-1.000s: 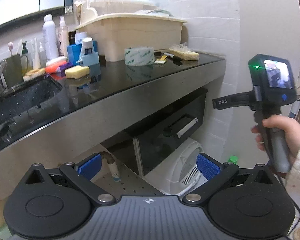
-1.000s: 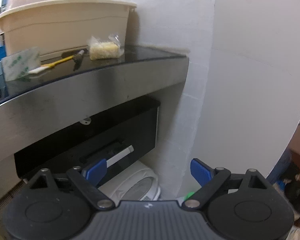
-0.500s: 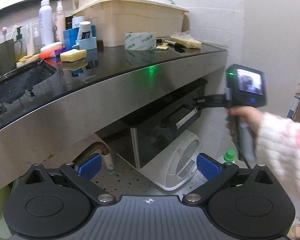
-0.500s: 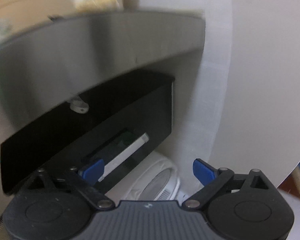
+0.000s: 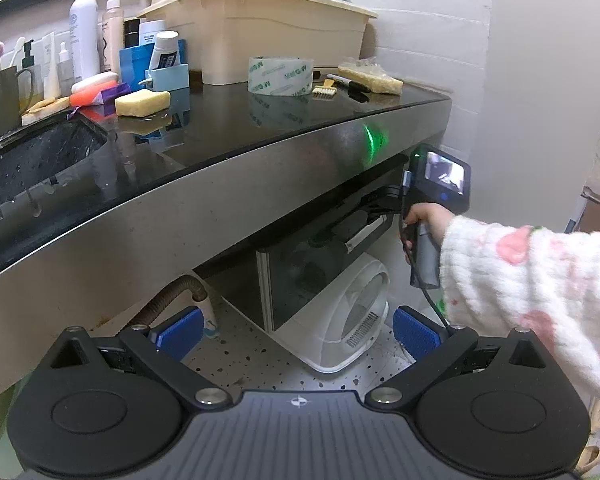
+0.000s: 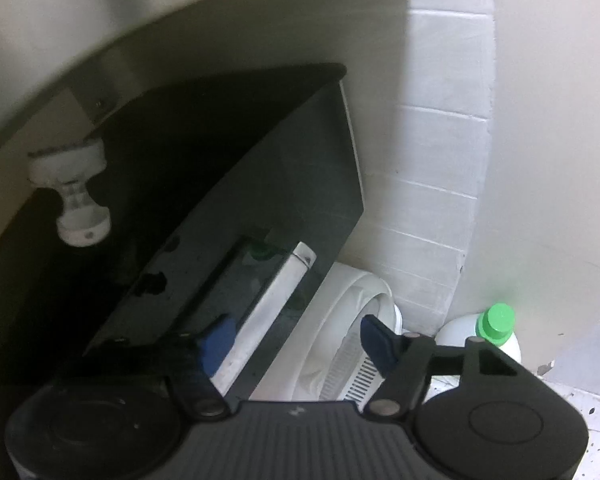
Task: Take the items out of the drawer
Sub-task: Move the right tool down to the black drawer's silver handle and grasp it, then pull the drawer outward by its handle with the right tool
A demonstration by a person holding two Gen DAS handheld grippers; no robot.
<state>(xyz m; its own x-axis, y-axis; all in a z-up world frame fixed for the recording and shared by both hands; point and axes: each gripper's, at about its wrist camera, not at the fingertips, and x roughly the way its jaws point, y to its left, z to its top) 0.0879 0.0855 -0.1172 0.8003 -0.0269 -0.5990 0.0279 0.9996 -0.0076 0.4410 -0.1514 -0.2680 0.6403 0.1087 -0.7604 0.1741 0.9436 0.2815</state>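
Black drawer point(image 6: 259, 184) under the counter point(image 5: 227, 200), shut; I can't see its contents. My right gripper point(image 6: 295, 338), jaws apart, straddles its silver handle point(image 6: 267, 312). My left gripper point(image 5: 295, 330) hangs back, jaws wide, empty. White appliance point(image 5: 340, 312) sits below; green-capped bottle point(image 6: 496, 326) by the wall.

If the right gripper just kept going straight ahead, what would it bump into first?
Most likely the pale handle bar on the black drawer front. The right gripper is open, and the bar lies between its fingers, though depth is hard to judge.
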